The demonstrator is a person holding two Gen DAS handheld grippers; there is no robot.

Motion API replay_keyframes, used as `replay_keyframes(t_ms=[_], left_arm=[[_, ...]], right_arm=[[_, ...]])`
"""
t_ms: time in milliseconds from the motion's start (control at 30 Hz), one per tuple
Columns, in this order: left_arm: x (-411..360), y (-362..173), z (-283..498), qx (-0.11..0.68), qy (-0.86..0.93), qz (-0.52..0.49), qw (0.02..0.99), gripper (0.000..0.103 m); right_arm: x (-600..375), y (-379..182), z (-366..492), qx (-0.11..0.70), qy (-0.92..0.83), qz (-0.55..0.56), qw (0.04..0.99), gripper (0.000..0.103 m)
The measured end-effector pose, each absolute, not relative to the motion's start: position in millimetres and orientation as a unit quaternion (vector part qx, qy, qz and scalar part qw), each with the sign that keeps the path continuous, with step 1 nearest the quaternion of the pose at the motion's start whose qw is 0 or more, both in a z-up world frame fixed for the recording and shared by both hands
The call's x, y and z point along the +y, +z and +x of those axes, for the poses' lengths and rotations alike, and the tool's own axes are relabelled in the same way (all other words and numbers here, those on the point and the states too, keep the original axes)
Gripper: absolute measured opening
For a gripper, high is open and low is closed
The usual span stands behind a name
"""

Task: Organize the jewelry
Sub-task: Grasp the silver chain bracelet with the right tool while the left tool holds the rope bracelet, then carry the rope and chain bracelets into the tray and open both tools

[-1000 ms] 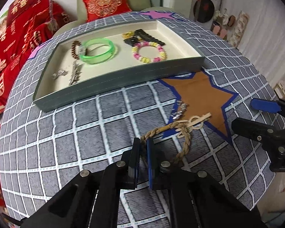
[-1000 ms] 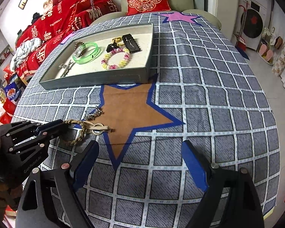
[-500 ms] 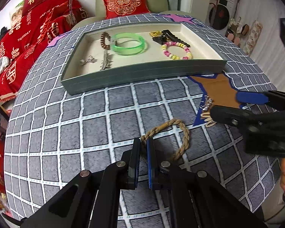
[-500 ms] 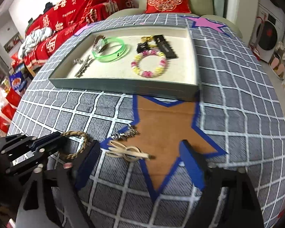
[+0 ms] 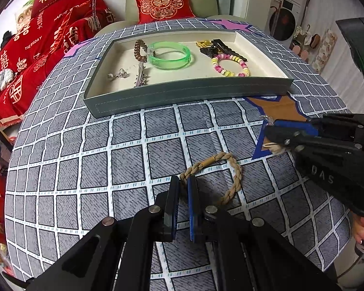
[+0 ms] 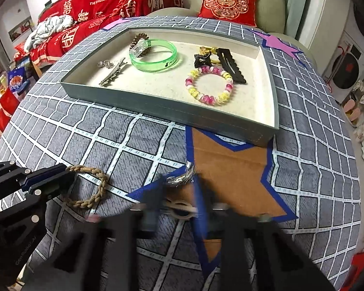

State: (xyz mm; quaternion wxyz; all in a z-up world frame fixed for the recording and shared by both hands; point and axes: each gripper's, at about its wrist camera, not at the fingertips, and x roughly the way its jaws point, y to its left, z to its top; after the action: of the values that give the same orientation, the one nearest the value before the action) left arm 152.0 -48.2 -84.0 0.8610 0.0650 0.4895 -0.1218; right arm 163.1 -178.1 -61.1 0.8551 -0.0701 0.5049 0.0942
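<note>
Left tongs (image 5: 183, 189) are pinching one end of the braided rope bracelet (image 5: 227, 169); the rest of the loop is lying on the grey checked cloth (image 5: 85, 160) covering the worktop. In this left wrist view my right tongs (image 5: 270, 133) are coming in from the right, fingers drawn close together over a pale wooden piece (image 5: 275, 148) at the tip of the brown star patch (image 5: 279, 108). Behind, the grey tray (image 5: 189, 94) is holding a green bangle (image 5: 169, 54), a brown bead bracelet (image 5: 139, 51), a pink-and-yellow bead bracelet (image 5: 230, 66), a black clip (image 5: 220, 48), a silver clip (image 5: 140, 77) and a small silver charm (image 5: 117, 75).

Right wrist view: right tongs (image 6: 177, 206) are motion-blurred and closing around the pale wooden piece (image 6: 182, 206), which is lying between the fingers on the star's blue border. I'm not able to tell whether the pads are already pressing it. A small silver chain piece (image 6: 182, 177) is sitting just beyond it, at the edge of the star. Left tongs (image 6: 60, 177) are showing at the left edge, clamped on the rope bracelet (image 6: 94, 186), well apart from the tray (image 6: 157, 106). All tray items are lying loose on the cream lining.
</note>
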Motion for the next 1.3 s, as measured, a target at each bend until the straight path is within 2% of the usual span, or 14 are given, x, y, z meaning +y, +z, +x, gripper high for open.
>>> replay_keyframes(t_ms=[833,1300], left_arm=[[-35,-76,149,0.480,-0.122,0.034,0.868,0.015],[-22,-46,143,0.456,-0.126,0.010,0.881,0.015]], right_arm=[[-220,-32,130,0.483,0.086,0.024,0.871,0.009],[-223,-11,113,0.463,0.095,0.042,0.880,0.009]])
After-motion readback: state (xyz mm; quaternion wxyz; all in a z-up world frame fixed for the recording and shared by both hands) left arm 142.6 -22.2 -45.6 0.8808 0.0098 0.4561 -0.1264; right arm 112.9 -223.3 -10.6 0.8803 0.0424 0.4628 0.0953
